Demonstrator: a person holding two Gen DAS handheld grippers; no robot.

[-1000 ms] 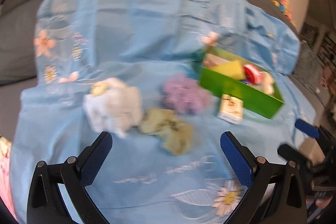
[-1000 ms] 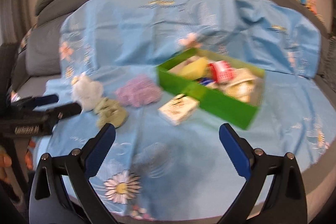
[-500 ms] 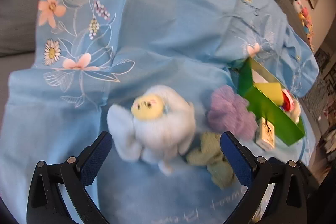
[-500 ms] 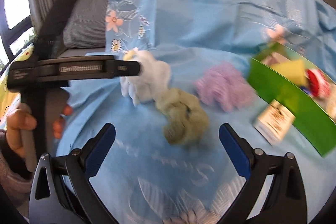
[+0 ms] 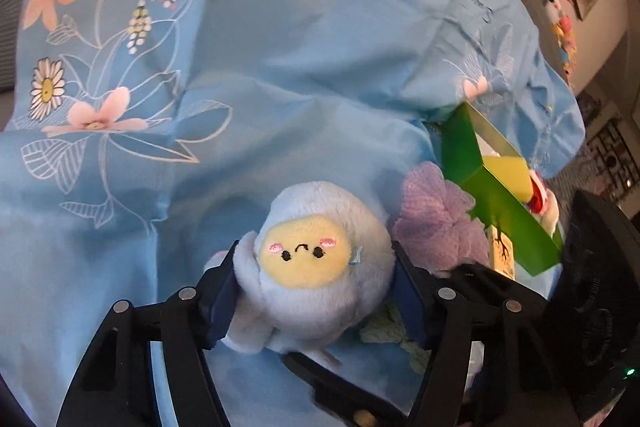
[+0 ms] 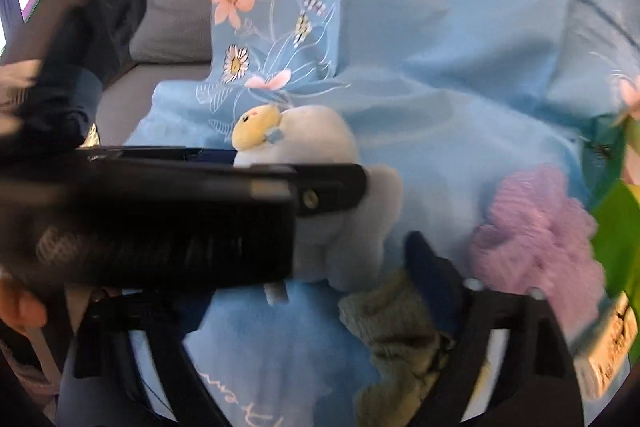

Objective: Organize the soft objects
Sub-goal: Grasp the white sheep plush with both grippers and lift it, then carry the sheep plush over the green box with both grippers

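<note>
At the far left of the left wrist view we see the light blue floral sheet (image 5: 280,47) draped over the grey sofa (image 6: 172,15), its pink flowers and daisy printed along the left side. Moving toward the middle, our left gripper (image 5: 314,289) has its two blue-padded jaws pressed against the sides of the pale blue plush toy (image 5: 320,267), pinching it; the toy's yellow face with pink cheeks points up at the camera. Just right of the plush lies the purple mesh bath pouf (image 5: 436,219), close against it. Beneath the right jaw a bit of the pale green knitted cloth (image 5: 384,331) shows on the sheet. Further right stands the green box (image 5: 500,203), tilted in this view, with a yellow sponge (image 5: 508,171) and a red-and-white item (image 5: 538,195) inside. A small white printed carton (image 5: 502,251) leans just against the box's near wall.

In the right wrist view, the left gripper crosses the left half as a dark blurred bar, clamped on the plush. To its right, the green knitted cloth (image 6: 400,343) sits between the fingers of our right gripper (image 6: 304,291). Only its right finger (image 6: 432,279) shows clearly; the left one is hidden behind the other tool, so we cannot tell how the jaws stand. The pouf and the box edge fill the right rim.
</note>
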